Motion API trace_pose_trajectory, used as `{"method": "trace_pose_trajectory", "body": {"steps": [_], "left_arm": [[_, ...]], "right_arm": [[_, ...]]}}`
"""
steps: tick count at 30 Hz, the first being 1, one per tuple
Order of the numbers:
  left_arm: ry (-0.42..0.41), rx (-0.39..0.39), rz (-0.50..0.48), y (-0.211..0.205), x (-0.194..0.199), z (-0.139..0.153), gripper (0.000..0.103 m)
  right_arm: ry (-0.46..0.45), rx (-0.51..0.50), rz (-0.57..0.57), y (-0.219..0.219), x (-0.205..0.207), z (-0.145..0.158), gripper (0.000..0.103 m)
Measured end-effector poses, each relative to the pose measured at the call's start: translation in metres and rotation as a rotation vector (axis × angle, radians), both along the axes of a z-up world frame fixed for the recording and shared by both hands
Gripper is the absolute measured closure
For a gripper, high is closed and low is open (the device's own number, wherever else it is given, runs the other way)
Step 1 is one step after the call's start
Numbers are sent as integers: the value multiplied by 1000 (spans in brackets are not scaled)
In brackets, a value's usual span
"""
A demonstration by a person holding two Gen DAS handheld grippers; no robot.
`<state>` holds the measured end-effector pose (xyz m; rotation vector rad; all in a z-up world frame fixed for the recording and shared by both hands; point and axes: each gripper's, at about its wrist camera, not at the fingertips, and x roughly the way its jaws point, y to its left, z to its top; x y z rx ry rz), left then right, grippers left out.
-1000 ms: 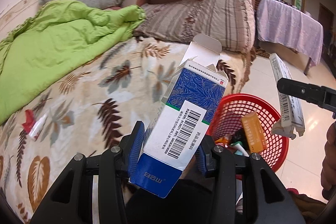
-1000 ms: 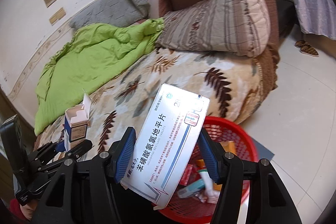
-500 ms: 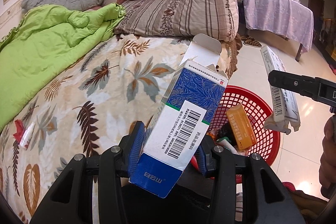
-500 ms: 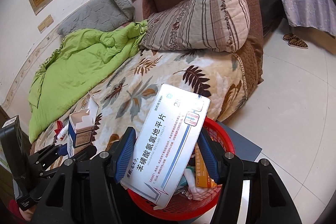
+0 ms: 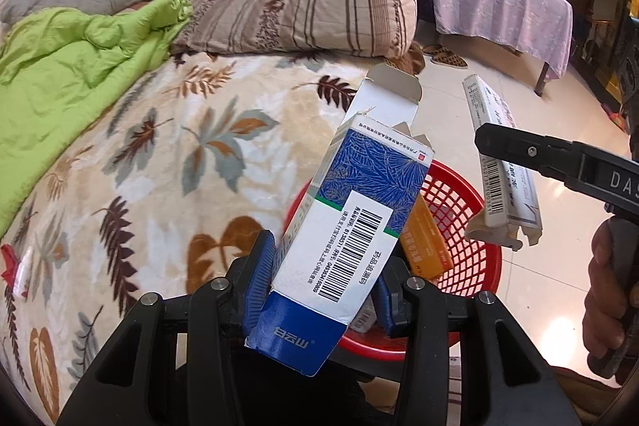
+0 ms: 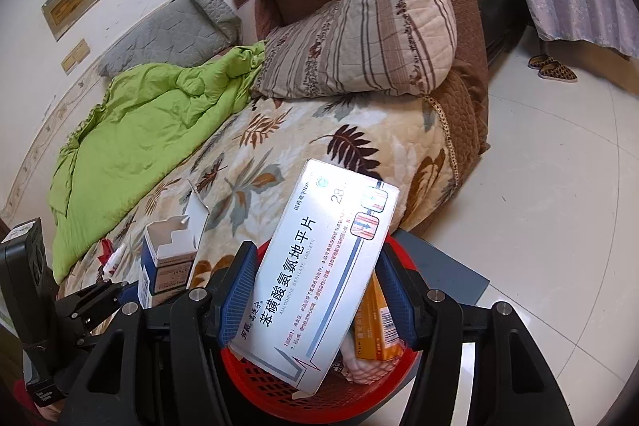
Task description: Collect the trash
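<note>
My left gripper is shut on a blue-and-white medicine box with its top flap open, held over the near rim of the red mesh basket. My right gripper is shut on a flat white tablet box, held above the same basket; this box also shows in the left wrist view. An orange box lies in the basket. A small red-and-white wrapper lies on the bed at the left.
The basket stands on the tiled floor beside the bed with a leaf-print blanket. A green quilt, a striped pillow and a grey pillow lie on the bed. A cloth-covered table stands beyond.
Both grippers have moved with their boxes toward the basket; it now lies right under both boxes. Neither grip has changed.
</note>
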<state>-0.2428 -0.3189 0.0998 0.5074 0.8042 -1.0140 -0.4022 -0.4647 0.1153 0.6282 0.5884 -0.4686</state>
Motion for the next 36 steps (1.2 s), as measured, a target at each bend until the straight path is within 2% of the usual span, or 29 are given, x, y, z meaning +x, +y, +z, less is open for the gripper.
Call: {"method": "trace_pose_trajectory", "body": {"steps": [7,9,10,13,17,20,26,30,33,36], "left_arm": [[51,28,-24,-12,3,-10,56],[64,24,-23,-12,5,-12,42],[69,19,-23,-12,5,-12,39],[79,11,-38,-10,4,-13,38],[78,-1,-18,-2,6,-11,37],[74,-37,11,12,11,-5,30],[-21,-123,86,57,18,15,20],[-102,-177,164,99,25,29,12],[-162,-209,210,129,25,36,5],[-201,-220,248,155,23,35,2]], "right_arm": [[15,30,1,-7,3,-10,37],[18,42,5,-9,5,-12,36],[21,49,7,-10,6,-13,35],[27,54,4,-11,8,-14,31],[37,48,-4,-9,9,-13,31],[61,6,-24,-2,11,-8,27],[134,-150,-104,27,19,9,11],[160,-183,-153,47,26,15,9],[184,-228,-270,64,26,19,1],[154,-243,-328,80,19,26,0]]}}
